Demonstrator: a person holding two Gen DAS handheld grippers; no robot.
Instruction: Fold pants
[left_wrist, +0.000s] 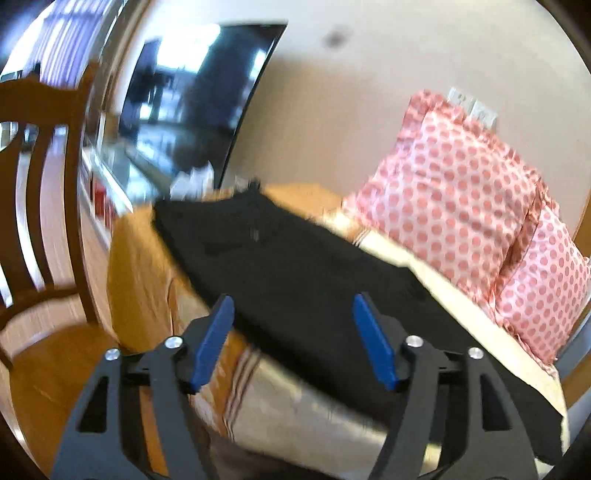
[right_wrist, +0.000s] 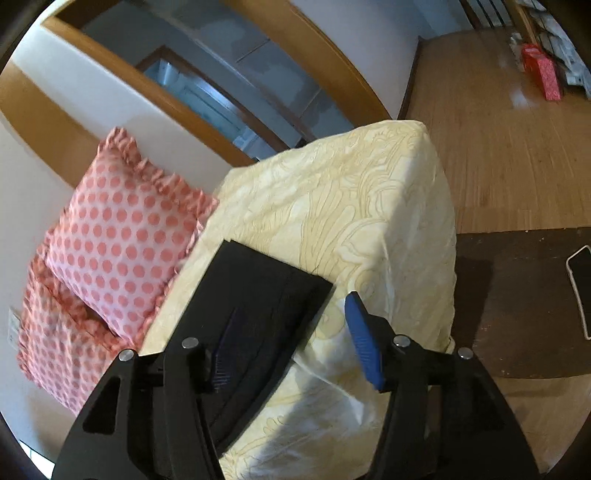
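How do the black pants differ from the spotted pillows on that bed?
The pants are plain black; the pillows are pink with red dots. The pants lie flat and folded on the bed; the pillows are plump, frilled, and stacked against the wall. Both are fabric, and neither is held by a claw.

Pants: black pants (left_wrist: 295, 266) lie flat across bed (left_wrist: 461, 295).
Left gripper (left_wrist: 293, 312): jaws apart above pants, holding nothing.
Pillows: pink polka-dot pillows (left_wrist: 461, 192) against wall.

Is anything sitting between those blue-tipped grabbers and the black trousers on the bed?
Nothing visible. The flat black fabric pants lie right under the open left gripper and open right gripper; the pink dotted pillows sit aside.
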